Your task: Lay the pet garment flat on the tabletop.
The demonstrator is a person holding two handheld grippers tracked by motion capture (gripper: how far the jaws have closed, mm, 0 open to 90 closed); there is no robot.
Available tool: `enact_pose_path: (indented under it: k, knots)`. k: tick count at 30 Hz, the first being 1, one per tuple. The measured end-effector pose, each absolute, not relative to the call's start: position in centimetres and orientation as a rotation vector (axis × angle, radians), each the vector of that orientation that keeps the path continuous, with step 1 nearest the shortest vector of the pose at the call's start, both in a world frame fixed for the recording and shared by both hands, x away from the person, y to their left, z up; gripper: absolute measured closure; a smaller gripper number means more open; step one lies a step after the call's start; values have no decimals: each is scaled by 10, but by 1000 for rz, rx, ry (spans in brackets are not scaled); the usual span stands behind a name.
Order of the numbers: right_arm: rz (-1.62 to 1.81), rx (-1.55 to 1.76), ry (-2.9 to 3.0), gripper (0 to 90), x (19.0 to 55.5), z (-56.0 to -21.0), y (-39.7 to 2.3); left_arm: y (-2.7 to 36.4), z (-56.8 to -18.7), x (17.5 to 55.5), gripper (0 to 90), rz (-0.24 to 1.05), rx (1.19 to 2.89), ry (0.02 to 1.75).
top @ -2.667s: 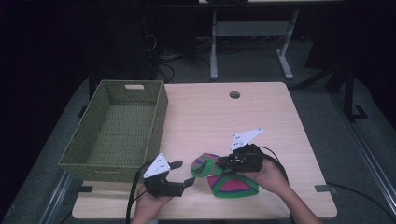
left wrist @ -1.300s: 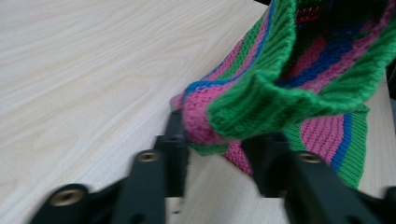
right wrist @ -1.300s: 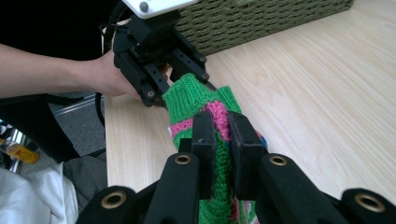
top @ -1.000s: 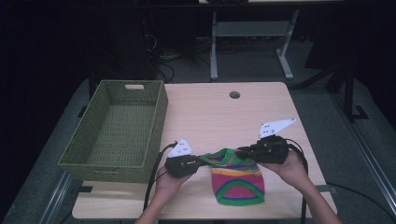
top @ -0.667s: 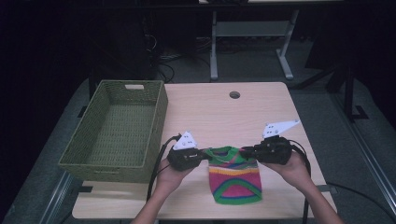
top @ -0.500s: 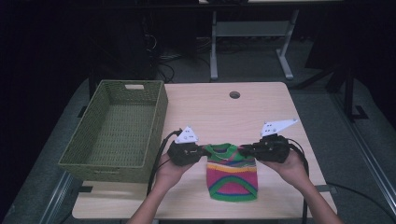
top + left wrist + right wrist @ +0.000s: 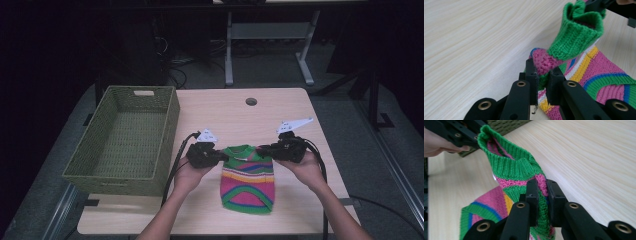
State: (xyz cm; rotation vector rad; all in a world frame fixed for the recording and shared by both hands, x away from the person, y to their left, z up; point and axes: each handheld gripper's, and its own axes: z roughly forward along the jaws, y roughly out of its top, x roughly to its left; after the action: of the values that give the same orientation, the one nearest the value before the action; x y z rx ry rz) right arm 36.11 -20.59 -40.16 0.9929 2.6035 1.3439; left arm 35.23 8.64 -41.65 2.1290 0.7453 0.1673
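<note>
A small knitted sweater (image 7: 247, 182) with pink, green, yellow and blue stripes lies spread on the wooden table (image 7: 240, 120), hem toward the person. My left gripper (image 7: 225, 157) is shut on its left shoulder, and my right gripper (image 7: 262, 150) is shut on its right shoulder. In the left gripper view the jaws (image 7: 543, 72) pinch pink and green knit, with the green collar (image 7: 576, 35) lifted beyond them. In the right gripper view the jaws (image 7: 542, 186) clamp the knit below the collar (image 7: 511, 167), which stretches to the left gripper (image 7: 456, 132).
An empty green woven basket (image 7: 125, 140) stands on the table's left side, close to my left hand. A round cable hole (image 7: 251, 101) sits at the table's far middle. Cables trail from both grippers toward the near edge. Bare wood lies beyond the sweater.
Both grippers have moved away from the person with the sweater's shoulders in them. The sweater, crumpled at first, has been drawn farther up the table and hangs straighter.
</note>
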Motion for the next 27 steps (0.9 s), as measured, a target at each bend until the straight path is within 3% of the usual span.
enact_pose_path:
  k: [27]
  knots:
    - [1326,1191,2509,796,400,-425,-208,78,-423,375,814,199,2129,902]
